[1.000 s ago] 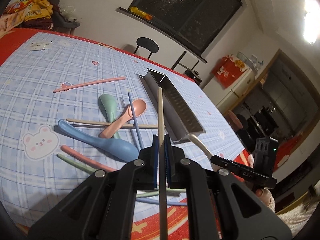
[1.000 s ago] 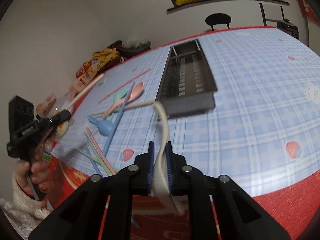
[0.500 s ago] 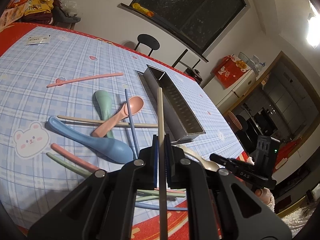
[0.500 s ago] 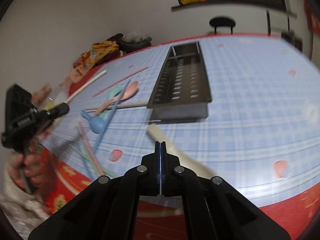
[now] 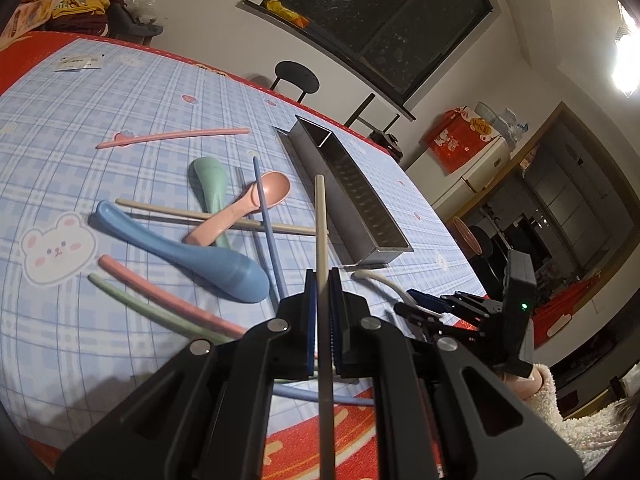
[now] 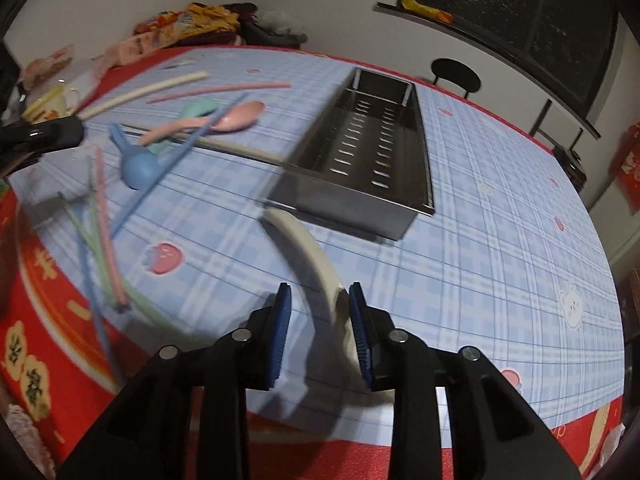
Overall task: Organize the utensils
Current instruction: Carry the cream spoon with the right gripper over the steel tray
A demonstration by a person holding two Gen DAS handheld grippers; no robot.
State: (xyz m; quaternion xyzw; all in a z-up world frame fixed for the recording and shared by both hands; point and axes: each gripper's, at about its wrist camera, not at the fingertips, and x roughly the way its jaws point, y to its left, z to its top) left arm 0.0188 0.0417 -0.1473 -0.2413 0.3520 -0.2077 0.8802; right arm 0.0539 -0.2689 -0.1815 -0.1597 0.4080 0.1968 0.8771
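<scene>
now right claw (image 6: 320, 320) just opened, cream spoon (image 6: 304, 248) dropped; left claw (image 5: 322, 312) clamps chopstick (image 5: 320, 224)

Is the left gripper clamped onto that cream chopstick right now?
Touching. The left wrist view shows the left gripper pads pressed against both sides of the cream chopstick.

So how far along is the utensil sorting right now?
Barely started: the metal tray looks empty. The left gripper holds a cream chopstick; the right gripper has just been opening around a cream spoon lying on the table. The blue spoon, pink spoon and remaining utensils are unsorted.
</scene>
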